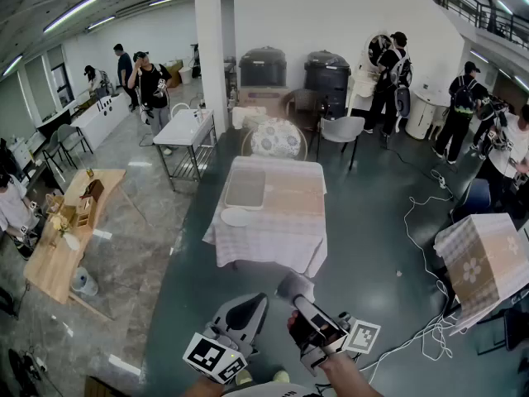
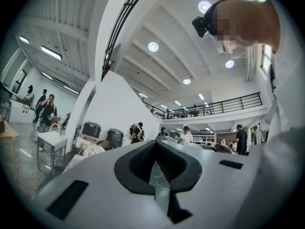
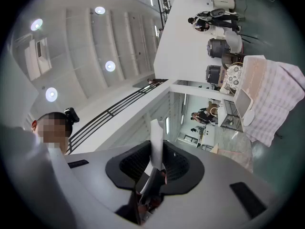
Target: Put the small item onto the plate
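The white plate lies at the near left corner of a table with a checked cloth, well ahead of both grippers. My right gripper is held low at the bottom of the head view, shut on a small pale item. In the right gripper view that item is a thin white strip standing up between the jaws of the right gripper, with the plate far off. My left gripper hangs beside it, and the left gripper has its jaws together with nothing in them.
A grey tray lies on the table behind the plate. Chairs stand beyond it. A second covered table is at the right, with cables on the floor between. A wooden table is at the left. Several people stand around the hall.
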`<move>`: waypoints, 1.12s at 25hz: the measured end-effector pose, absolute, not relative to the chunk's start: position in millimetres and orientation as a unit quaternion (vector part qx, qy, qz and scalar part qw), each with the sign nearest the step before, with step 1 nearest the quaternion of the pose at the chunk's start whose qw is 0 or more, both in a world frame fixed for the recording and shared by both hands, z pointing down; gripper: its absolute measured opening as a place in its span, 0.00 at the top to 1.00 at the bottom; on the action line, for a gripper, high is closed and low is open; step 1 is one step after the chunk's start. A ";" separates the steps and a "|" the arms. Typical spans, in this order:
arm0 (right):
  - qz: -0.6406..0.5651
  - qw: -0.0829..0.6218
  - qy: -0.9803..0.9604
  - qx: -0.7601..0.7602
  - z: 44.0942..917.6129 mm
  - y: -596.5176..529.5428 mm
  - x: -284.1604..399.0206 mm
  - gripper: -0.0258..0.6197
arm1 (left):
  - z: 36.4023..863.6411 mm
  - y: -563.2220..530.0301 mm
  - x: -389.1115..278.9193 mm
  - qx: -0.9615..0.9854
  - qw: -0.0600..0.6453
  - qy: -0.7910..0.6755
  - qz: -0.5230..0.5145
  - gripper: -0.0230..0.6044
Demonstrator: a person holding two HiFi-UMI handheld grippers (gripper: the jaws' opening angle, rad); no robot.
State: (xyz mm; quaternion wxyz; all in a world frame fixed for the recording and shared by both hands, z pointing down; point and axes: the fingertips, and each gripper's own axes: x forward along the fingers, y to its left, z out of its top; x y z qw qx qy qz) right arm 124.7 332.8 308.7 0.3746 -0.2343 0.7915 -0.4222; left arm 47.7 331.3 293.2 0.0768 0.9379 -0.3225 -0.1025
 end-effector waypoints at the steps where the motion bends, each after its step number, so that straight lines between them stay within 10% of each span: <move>1: -0.423 0.374 0.792 -0.235 309.5 333.3 125.7 0.83 | 294.1 331.9 48.5 0.938 0.077 -0.323 -0.102 0.95; 28: -0.462 0.367 0.787 -0.179 329.9 320.7 127.0 0.83 | 314.9 316.6 38.0 0.916 0.095 -0.377 -0.095 0.95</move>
